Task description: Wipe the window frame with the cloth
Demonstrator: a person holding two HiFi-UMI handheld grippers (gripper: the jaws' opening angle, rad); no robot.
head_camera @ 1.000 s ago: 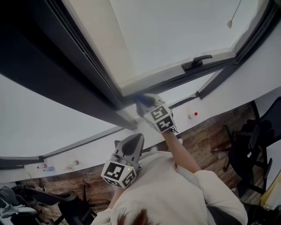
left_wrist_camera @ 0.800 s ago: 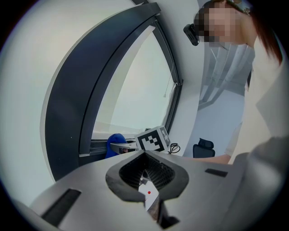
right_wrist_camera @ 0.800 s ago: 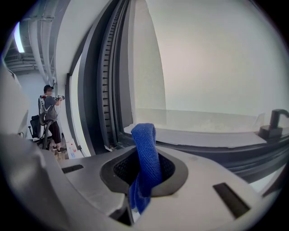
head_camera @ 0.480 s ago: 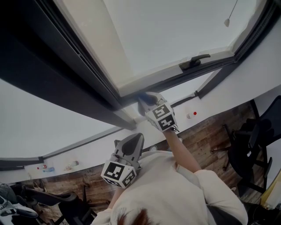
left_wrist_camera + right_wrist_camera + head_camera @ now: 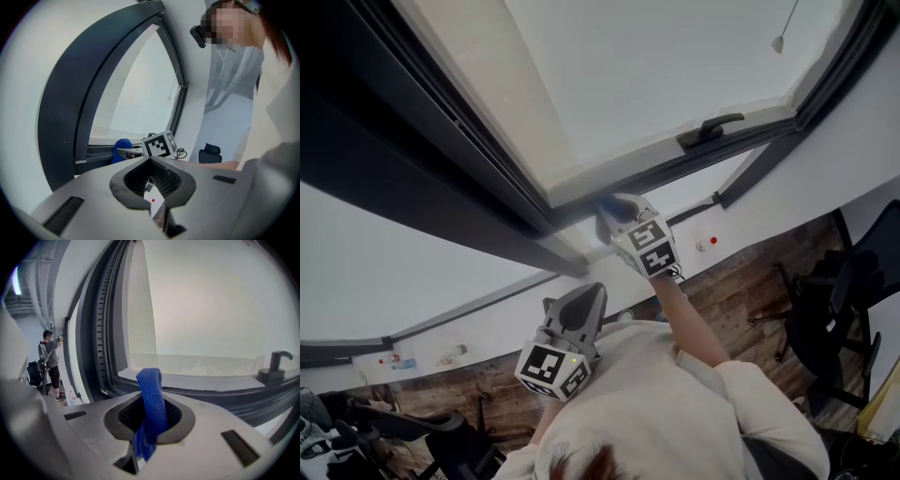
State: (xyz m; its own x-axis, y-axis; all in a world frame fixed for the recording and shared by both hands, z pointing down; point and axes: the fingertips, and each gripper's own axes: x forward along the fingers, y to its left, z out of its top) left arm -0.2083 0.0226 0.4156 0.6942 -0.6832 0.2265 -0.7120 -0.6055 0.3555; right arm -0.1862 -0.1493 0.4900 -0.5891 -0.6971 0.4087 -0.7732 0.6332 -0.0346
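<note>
The window frame [image 5: 675,171] is dark, with a pale sill inside it; its lower rail also shows in the right gripper view [image 5: 225,397]. A blue cloth [image 5: 151,385] sticks up from my right gripper [image 5: 149,404], which is shut on it. In the head view that gripper [image 5: 614,214] presses the cloth [image 5: 604,208] against the lower rail near the frame's left corner. The left gripper view shows the cloth [image 5: 122,149] on the rail too. My left gripper [image 5: 581,309] hangs lower, near the person's chest, jaws [image 5: 152,164] shut with nothing in them.
A dark window handle [image 5: 708,129] sits on the rail to the right of the cloth. A blind cord weight [image 5: 778,43] hangs at the top right. Office chairs [image 5: 834,309] stand on the wood floor. Another person [image 5: 49,357] stands far off at the left.
My right gripper has slid the cloth a little to the right along the lower rail, towards the handle. The left gripper has stayed where it was.
</note>
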